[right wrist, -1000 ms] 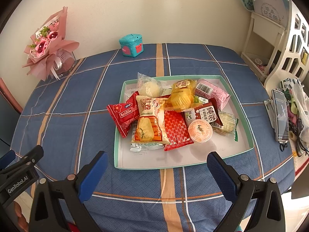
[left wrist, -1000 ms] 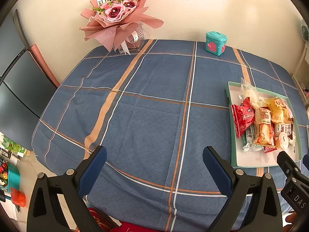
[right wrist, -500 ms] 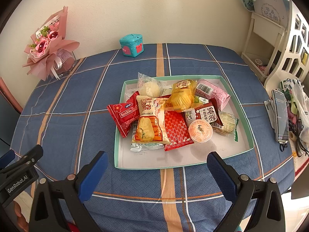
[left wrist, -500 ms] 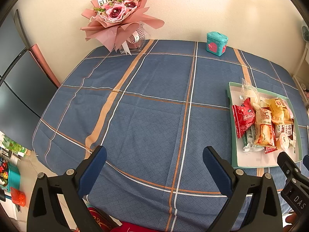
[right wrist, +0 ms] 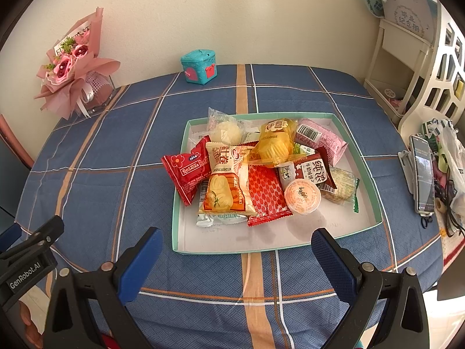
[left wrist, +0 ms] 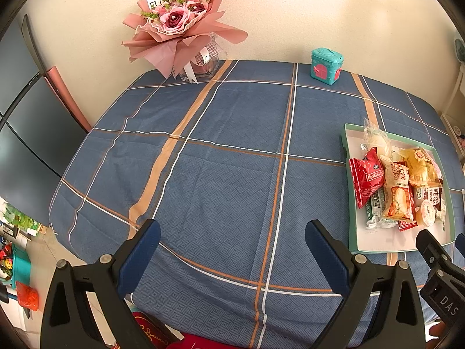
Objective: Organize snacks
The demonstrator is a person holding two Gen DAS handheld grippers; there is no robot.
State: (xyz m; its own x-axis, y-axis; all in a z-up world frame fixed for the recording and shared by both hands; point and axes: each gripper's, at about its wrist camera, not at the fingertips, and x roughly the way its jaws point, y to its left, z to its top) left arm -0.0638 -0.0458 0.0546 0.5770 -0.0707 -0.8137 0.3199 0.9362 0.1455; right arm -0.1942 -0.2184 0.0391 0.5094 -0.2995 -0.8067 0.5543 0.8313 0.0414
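Both grippers are hanging wide open and empty over the near edge of the blue plaid tablecloth [left wrist: 226, 174]: the left gripper [left wrist: 232, 250] facing bare cloth, the right gripper [right wrist: 237, 258] facing the teal-rimmed tray [right wrist: 261, 242], where the snacks [right wrist: 255, 165] are sitting heaped, a red packet [right wrist: 186, 171] overhanging its left rim.

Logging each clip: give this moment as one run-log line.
left tool: open, empty | right tool: open, empty, near tray front rim | snacks: piled in tray | nothing grasped yet
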